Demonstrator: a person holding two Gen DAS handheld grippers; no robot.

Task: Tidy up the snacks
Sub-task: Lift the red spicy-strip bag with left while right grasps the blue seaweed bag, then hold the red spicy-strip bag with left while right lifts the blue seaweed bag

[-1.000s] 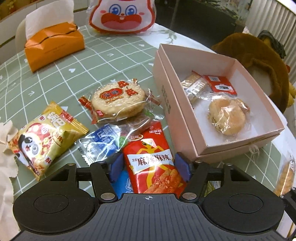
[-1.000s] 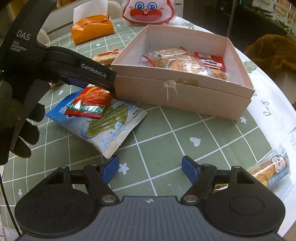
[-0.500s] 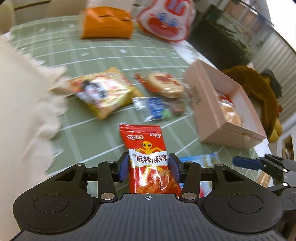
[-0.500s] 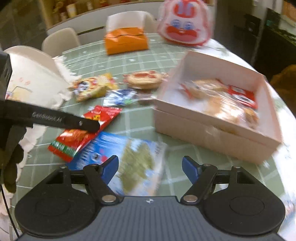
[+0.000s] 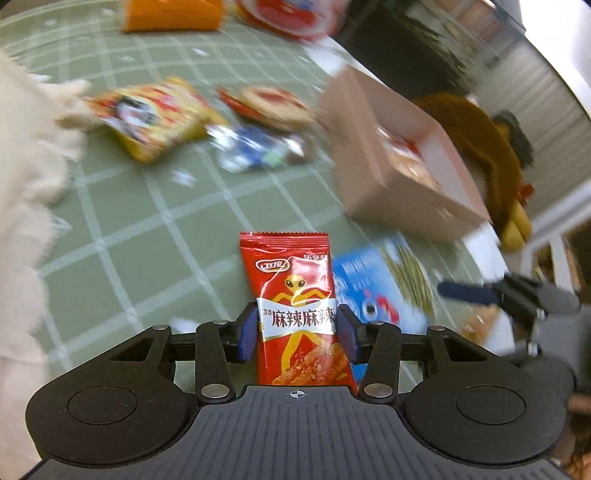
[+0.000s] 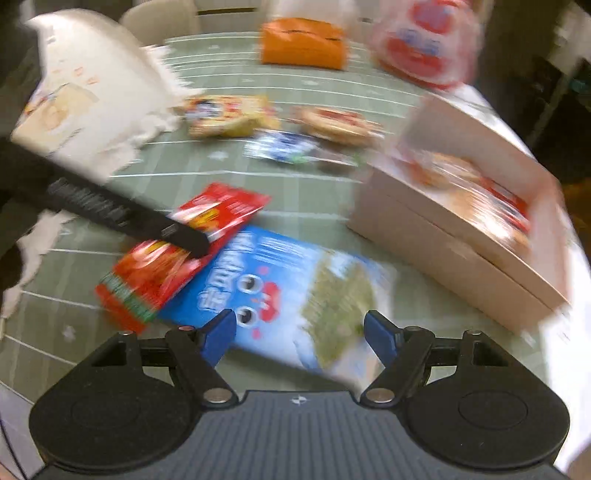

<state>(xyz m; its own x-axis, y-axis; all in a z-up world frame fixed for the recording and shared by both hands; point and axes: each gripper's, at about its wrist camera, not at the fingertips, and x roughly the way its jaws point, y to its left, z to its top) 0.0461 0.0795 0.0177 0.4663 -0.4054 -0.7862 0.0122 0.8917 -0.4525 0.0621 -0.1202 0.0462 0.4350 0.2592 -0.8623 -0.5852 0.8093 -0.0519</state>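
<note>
My left gripper (image 5: 297,328) is shut on a red spicy-snack packet (image 5: 291,280), its blue pads pressing both long edges, and holds it above the green checked tablecloth. The right wrist view shows the same red packet (image 6: 229,206) pinched by the left gripper's black finger (image 6: 110,210). A blue seaweed packet (image 6: 280,291) lies flat on the cloth just beyond my right gripper (image 6: 299,328), which stands open with nothing between its pads. The pink box (image 6: 443,251) sits to the right with several wrapped snacks inside. The view is blurred by motion.
A yellow packet (image 5: 155,114), a round cake in clear wrap (image 5: 273,103) and a small blue packet (image 5: 255,149) lie farther back. An orange tissue box (image 5: 173,14) stands at the far edge. A cream sleeve (image 5: 26,184) fills the left side; a brown plush toy (image 5: 476,147) sits behind the box.
My left gripper closed on the red packet and carried it off the blue packet, away from the box. The right gripper swung and rolled toward the blue packet, still open.
</note>
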